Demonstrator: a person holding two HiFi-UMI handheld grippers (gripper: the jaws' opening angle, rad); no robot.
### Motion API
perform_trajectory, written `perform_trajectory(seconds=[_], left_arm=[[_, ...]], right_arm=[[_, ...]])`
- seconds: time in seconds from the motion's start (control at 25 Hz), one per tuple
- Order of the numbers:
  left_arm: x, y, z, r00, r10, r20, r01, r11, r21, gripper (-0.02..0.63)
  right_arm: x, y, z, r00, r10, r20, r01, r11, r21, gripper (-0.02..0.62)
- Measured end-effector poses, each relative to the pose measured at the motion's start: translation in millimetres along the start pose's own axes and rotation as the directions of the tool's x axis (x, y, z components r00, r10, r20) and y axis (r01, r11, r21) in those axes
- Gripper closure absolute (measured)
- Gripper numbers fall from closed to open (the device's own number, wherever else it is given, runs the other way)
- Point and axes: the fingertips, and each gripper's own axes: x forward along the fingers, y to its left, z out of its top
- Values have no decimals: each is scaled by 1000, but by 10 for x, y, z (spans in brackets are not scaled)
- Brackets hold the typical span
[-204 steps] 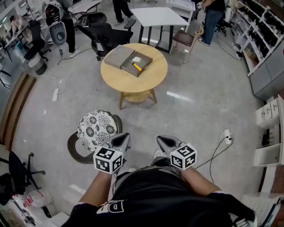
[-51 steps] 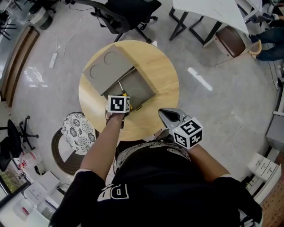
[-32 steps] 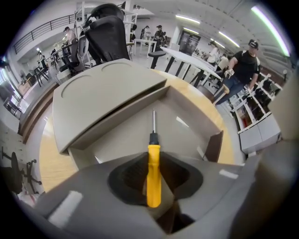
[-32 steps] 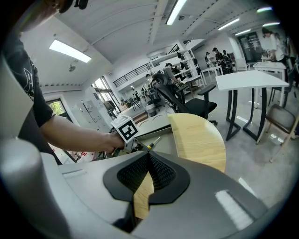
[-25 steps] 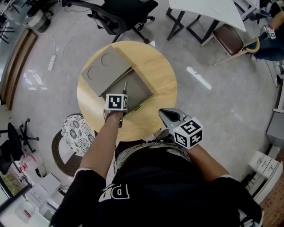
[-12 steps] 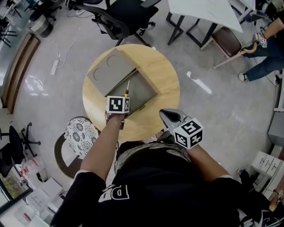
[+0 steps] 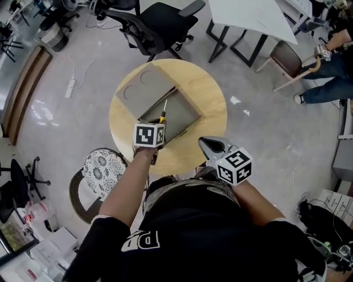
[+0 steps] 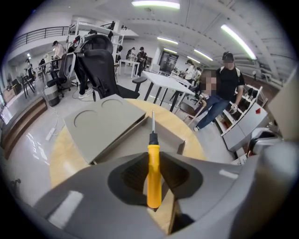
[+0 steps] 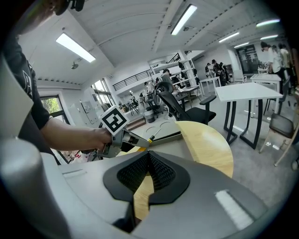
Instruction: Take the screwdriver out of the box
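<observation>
My left gripper point(image 7: 156, 125) is shut on the yellow handle of the screwdriver point(image 7: 162, 114). It holds the tool in the air above the near edge of the open grey box point(image 7: 185, 117). In the left gripper view the screwdriver point(image 8: 153, 175) stands between the pads, its metal shaft pointing away over the box tray point(image 8: 174, 141) and the lid point(image 8: 103, 123). My right gripper point(image 7: 208, 145) hovers shut and empty at the near right rim of the round wooden table point(image 7: 207, 91). The right gripper view shows the left gripper point(image 9: 122, 135) with the screwdriver point(image 9: 151, 137).
The box lid point(image 7: 142, 91) lies flat at the tray's far left. A patterned stool point(image 7: 102, 171) stands near left of the table, and a black office chair point(image 7: 160, 22) behind it. A white table point(image 7: 253, 16) and a brown chair point(image 7: 287, 55) stand at the far right.
My left gripper has risen from inside the box tray, lifting the screwdriver clear of it. The right gripper has drifted only slightly.
</observation>
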Motion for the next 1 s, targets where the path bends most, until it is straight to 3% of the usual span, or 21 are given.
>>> perform_trajectory(seconds=[0.48, 1.0], left_arm=[[-521, -92, 63, 984, -119, 129, 115, 993, 41, 468], [-1294, -176, 142, 926, -223, 305, 216, 975, 58, 468]], right_arm=[[16, 294, 102, 998, -34, 50, 35, 999, -22, 595], [-48, 583, 292, 989, -59, 138, 67, 996, -57, 594]])
